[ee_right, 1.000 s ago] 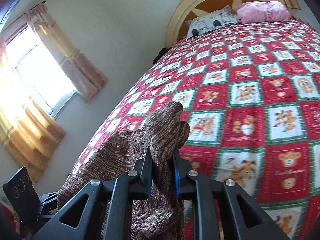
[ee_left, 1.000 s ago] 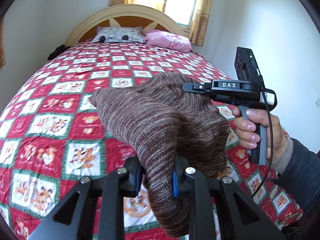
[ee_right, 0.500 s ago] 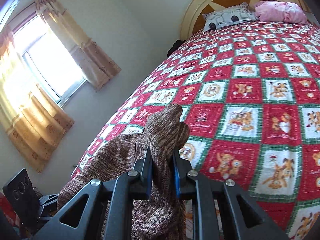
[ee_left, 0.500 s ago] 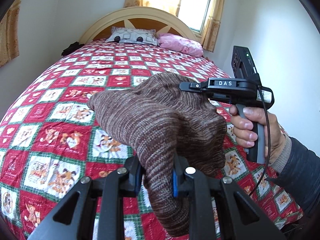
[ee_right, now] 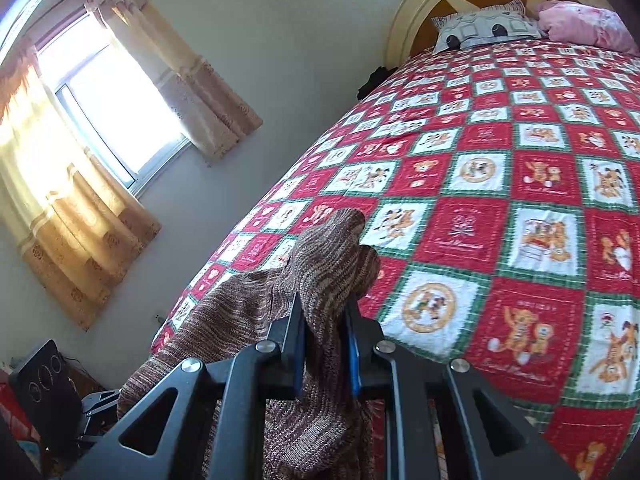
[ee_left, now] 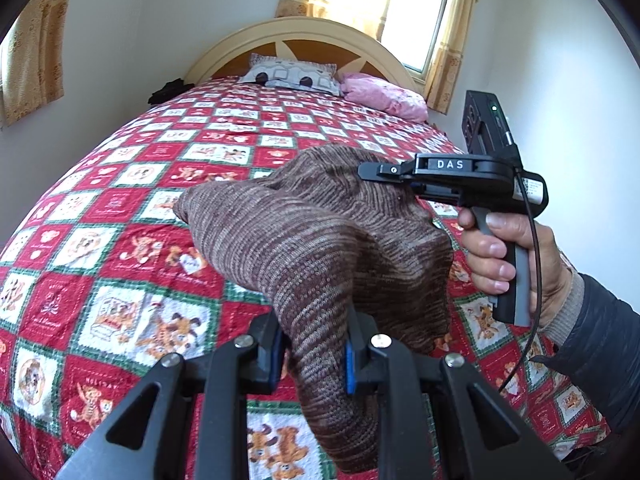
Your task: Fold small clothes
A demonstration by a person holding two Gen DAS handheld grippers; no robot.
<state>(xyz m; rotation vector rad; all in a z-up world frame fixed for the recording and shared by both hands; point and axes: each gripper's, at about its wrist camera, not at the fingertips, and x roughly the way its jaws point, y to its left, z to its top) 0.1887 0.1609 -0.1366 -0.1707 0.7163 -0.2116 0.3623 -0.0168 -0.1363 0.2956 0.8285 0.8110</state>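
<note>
A brown marled knit garment [ee_left: 320, 248] hangs in the air above the bed, held by both grippers. My left gripper [ee_left: 314, 354] is shut on its near edge. My right gripper [ee_right: 325, 342] is shut on another part of the knit garment [ee_right: 324, 264]; in the left wrist view the right gripper [ee_left: 372, 170] shows at the right, its tips pinching the cloth, held by a hand [ee_left: 504, 260]. The cloth between them is bunched and sags.
The bed carries a red, green and white bear-print quilt [ee_left: 120, 208], which also shows in the right wrist view [ee_right: 520, 220]. A grey pillow [ee_left: 292, 74] and a pink pillow [ee_left: 384, 94] lie at the headboard [ee_left: 296, 36]. A black speaker [ee_right: 44, 388] stands on the floor by the bed.
Both grippers have tilted upward with the garment still held, so more of the wall and windows show. The grips have not changed.
</note>
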